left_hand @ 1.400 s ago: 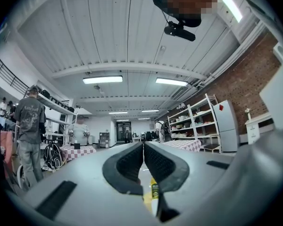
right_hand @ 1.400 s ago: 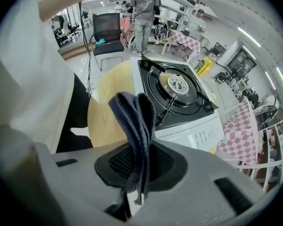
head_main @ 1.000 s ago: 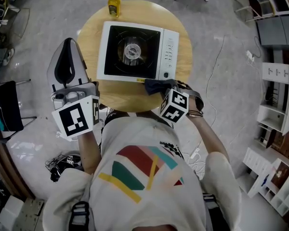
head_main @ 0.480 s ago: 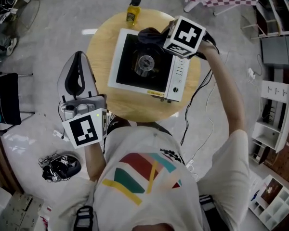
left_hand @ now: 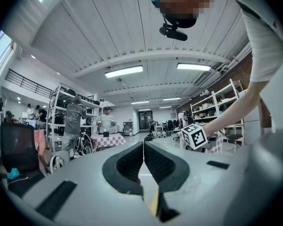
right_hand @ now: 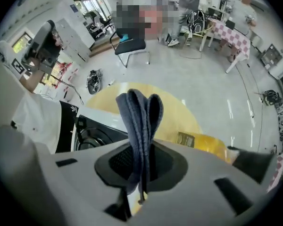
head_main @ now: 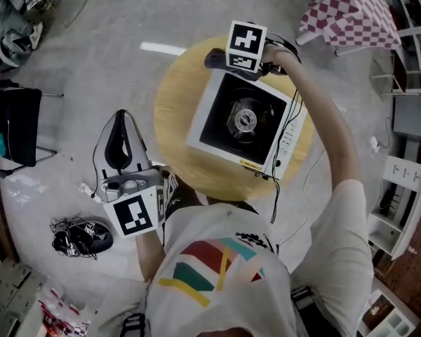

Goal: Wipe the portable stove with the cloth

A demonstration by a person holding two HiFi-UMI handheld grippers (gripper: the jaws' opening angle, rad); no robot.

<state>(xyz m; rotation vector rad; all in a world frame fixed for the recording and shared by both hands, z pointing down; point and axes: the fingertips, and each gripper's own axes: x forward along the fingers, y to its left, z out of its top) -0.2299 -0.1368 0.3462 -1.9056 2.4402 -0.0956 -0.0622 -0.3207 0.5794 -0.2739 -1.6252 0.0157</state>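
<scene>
The white portable stove (head_main: 290, 133) with its black top and round burner sits on a round wooden table (head_main: 175, 118). My right gripper (head_main: 228, 58) is at the stove's far left corner, shut on a dark blue-grey cloth (head_main: 216, 58). In the right gripper view the folded cloth (right_hand: 139, 112) stands up out of the right gripper (right_hand: 141, 161), with the stove (right_hand: 92, 133) below at left. My left gripper (head_main: 123, 118) is held off the table to its left. It is shut on nothing in the left gripper view (left_hand: 143, 147), which faces the room.
A yellow bottle (right_hand: 203, 142) lies on the table (right_hand: 179, 112) just beyond the cloth. The stove's cable (head_main: 276, 195) hangs off the near edge. A black chair (head_main: 14, 128) stands at left, a checked table (head_main: 351, 12) at the back, and shelves (head_main: 407, 188) at right.
My right gripper has carried the cloth from the stove's near right corner across it to its far left corner. The left gripper has stayed beside the table.
</scene>
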